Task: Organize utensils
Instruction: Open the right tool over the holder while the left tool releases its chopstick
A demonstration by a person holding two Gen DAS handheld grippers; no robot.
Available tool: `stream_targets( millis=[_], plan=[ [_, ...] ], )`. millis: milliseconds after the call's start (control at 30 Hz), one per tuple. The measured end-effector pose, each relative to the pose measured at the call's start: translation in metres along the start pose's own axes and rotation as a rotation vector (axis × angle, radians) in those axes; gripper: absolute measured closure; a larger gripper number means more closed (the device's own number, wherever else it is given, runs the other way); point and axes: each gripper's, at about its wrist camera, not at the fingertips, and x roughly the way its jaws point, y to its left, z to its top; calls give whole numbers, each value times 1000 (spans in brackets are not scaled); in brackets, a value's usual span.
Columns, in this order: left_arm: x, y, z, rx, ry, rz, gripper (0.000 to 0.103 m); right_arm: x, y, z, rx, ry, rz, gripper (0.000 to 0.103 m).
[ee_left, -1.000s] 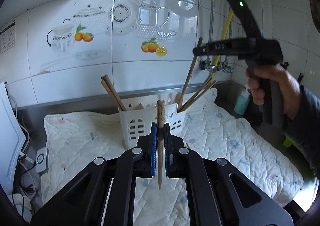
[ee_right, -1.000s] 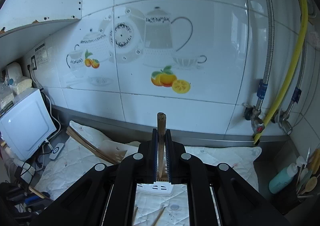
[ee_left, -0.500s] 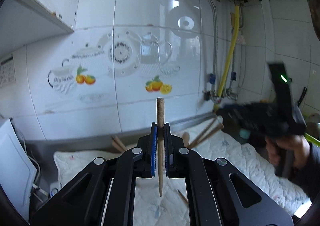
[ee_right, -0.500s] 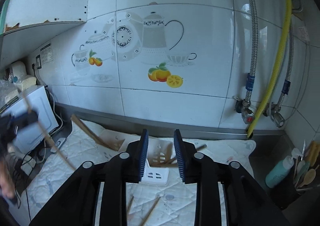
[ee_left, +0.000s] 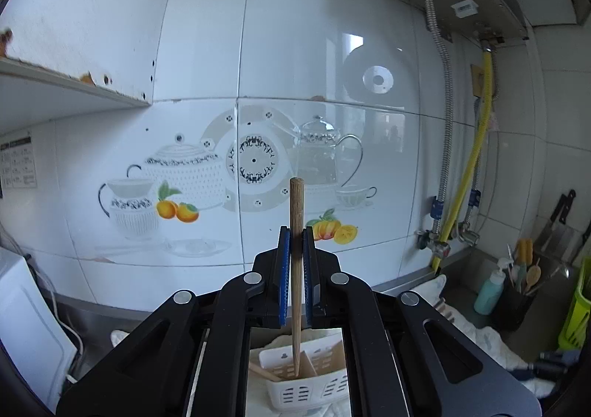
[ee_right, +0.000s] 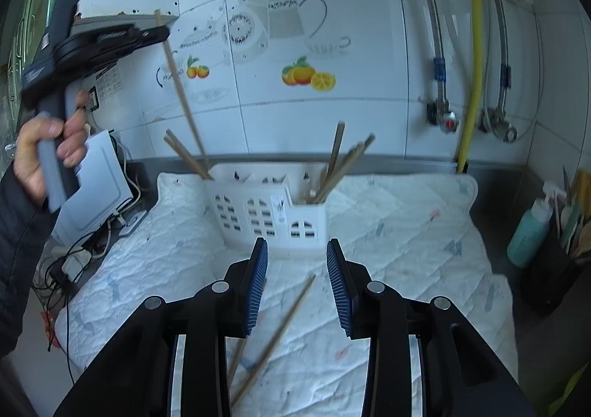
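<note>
Chopstick [ee_left: 296, 269] sits pinched upright between the blue pads of the left gripper [ee_left: 295, 250], jaws fully closed on it; thick end up at 12, thin tip pointing down at 6 over the white basket [ee_left: 295, 393]. In the right wrist view the same stick [ee_right: 181, 91] slants from the left gripper [ee_right: 162, 33] at approx 10 o'clock, lower end reaching twd the basket's left compartment; whether the tip is inside it can't be told.

Basket [ee_right: 266, 210] stands on the quilted cloth [ee_right: 406, 232], w/ a pair of chopsticks [ee_right: 184, 154] leaning out at its left end and a bundle of more [ee_right: 340, 165] in the right compartment.

Right gripper [ee_right: 297, 282] is partway open, nothing between the pads; its jaws have just been opening. It hangs above the cloth, basket just beyond at 12. Two loose chopsticks [ee_right: 280, 328] lie on the cloth below it, running from 6 up twd 1, somewhat blurred.

Person's left hand [ee_right: 44, 147] grips the left tool's handle at 9 o'clock, dark sleeve [ee_right: 18, 232] under it.

Further out: tiled wall w/ teapot-and-orange decals [ee_right: 306, 75], yellow hose [ee_right: 472, 65] at 1–2 o'clock, teal bottle [ee_right: 528, 232] and a dark holder of spoons [ee_right: 561, 269] at 3, white appliance [ee_right: 99, 176] w/ cables at 9.
</note>
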Motion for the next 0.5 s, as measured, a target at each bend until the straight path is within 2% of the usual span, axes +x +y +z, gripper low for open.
stream_targets(
  millis=[267,500],
  plan=[
    [42,10,-27,-72,69,31,98,7,-3,-33,20,46,-12,70],
    [60,18,-53,-102,145,39,98,12,1,-51,34,74,-5,70]
  ],
)
